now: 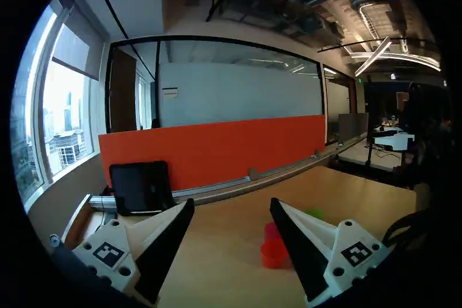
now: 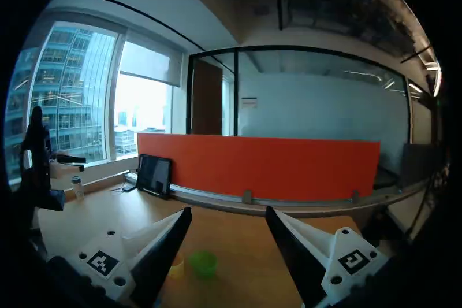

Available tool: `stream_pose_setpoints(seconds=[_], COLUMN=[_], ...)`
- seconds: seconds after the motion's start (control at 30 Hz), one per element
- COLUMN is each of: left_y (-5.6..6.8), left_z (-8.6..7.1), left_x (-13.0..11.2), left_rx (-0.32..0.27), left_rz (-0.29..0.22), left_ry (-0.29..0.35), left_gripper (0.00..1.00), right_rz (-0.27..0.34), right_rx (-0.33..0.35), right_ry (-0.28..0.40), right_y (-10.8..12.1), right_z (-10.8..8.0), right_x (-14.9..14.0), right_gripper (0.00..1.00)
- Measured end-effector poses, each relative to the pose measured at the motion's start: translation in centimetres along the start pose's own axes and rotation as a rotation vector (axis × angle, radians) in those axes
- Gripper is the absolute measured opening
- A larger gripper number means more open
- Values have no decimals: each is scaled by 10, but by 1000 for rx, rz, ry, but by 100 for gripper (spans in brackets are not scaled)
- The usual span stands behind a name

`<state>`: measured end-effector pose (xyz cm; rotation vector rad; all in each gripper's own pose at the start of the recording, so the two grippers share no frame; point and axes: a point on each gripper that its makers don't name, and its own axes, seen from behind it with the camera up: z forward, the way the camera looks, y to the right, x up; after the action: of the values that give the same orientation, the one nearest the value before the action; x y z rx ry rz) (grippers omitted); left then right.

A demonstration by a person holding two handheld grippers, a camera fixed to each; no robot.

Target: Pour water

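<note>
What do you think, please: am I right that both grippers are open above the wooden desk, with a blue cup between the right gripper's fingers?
The cup between the fingers of the right gripper is green, not blue, as the right gripper view shows. Otherwise right: it and the left gripper are open above the wooden desk.

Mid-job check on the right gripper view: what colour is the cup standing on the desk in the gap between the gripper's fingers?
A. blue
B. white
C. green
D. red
C: a green cup stands on the wooden desk, seen in the gap between the spread fingers of the right gripper, which holds nothing.
</note>
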<state>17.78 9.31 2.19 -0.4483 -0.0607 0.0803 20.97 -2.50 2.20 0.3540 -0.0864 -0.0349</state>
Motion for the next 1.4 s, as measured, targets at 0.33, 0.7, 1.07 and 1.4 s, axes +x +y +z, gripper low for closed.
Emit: stream_pose_setpoints(seconds=[0.33, 0.7, 1.07, 1.4], left_y=[37, 80, 116, 144], left_z=[4, 8, 10, 8], left_x=[-3, -12, -26, -48], left_rx=[-144, -285, -402, -495], left_rz=[2, 9, 32, 19], left_ry=[-13, -43, -66, -110], left_gripper=[97, 97, 98, 97], right_rz=[-30, -58, -77, -103], right_rx=[52, 117, 170, 203], right_ry=[-26, -69, -122, -164], right_y=[-3, -13, -15, -15], right_z=[2, 5, 4, 3], right_x=[-2, -9, -25, -38], right_gripper=[99, 99, 99, 99])
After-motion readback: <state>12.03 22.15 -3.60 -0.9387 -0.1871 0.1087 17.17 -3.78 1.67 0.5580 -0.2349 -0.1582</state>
